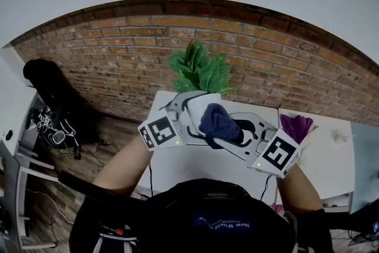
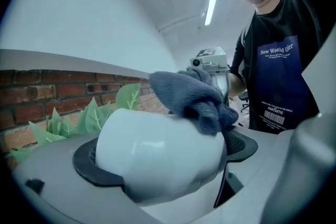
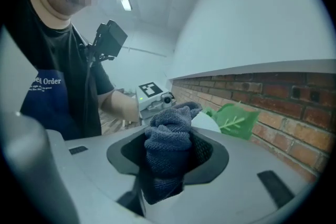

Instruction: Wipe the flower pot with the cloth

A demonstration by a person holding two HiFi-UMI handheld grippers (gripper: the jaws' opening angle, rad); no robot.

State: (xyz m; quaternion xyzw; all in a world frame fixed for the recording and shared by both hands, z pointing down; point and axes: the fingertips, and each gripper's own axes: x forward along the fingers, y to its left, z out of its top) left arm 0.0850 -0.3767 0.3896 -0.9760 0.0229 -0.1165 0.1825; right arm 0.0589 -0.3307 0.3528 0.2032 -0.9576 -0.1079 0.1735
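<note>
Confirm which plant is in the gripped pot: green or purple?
The green-leaved plant; its white pot sits between the left gripper's jaws. The purple plant stands apart on the right, untouched.

Smooth glossy white flower pot (image 2: 157,152), coarse-knit matt dark-blue cloth (image 3: 168,147), rough matt red brick wall (image 1: 112,59)

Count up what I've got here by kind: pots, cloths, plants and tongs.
flower pot: 1
cloth: 1
plants: 2, a green plant and a purple plant
tongs: 2, left tongs on the flower pot, right tongs on the cloth
Total: 6
</note>
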